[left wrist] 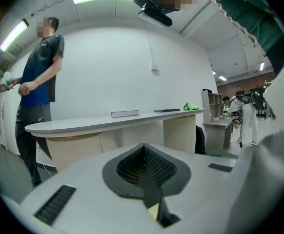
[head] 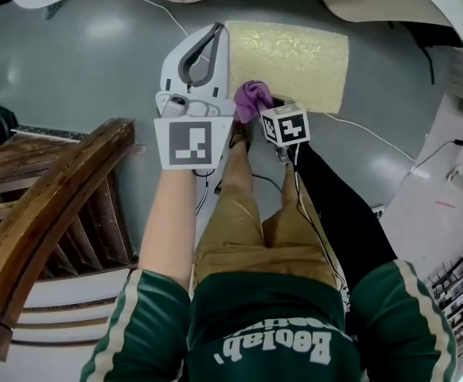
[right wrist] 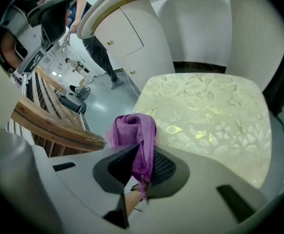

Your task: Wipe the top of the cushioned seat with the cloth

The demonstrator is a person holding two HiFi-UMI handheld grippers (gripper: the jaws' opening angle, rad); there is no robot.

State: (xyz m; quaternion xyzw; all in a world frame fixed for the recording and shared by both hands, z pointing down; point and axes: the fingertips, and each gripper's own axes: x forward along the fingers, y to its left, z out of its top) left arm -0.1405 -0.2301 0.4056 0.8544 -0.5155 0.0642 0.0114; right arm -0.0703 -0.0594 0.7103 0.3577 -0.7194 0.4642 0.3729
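Right gripper view: the right tool is clamped on the cloth, a purple, loosely woven rag pinched between dark ridged pads and bunched into a soft roll above the tips. Just beyond it lies the cushioned seat, a squarish pad of pale cream-yellow fabric with a glossy woven leaf pattern. The cloth sits at the seat's near edge; whether it touches the fabric I cannot tell.

In the head view the left tool hangs just beside the seat's left edge, over the smooth grey floor. In its own view its jaws stand together with nothing between them.

A wooden chair, dark brown with curved rails and slats, stands close on the person's left, crowding that side. A thin white cable trails over the floor to the right of the seat.

Behind the seat rises a white ribbed cabinet with a rounded front. Farther off, in the left gripper view, a long curved white bench crosses the room, and a person stands at its left end.
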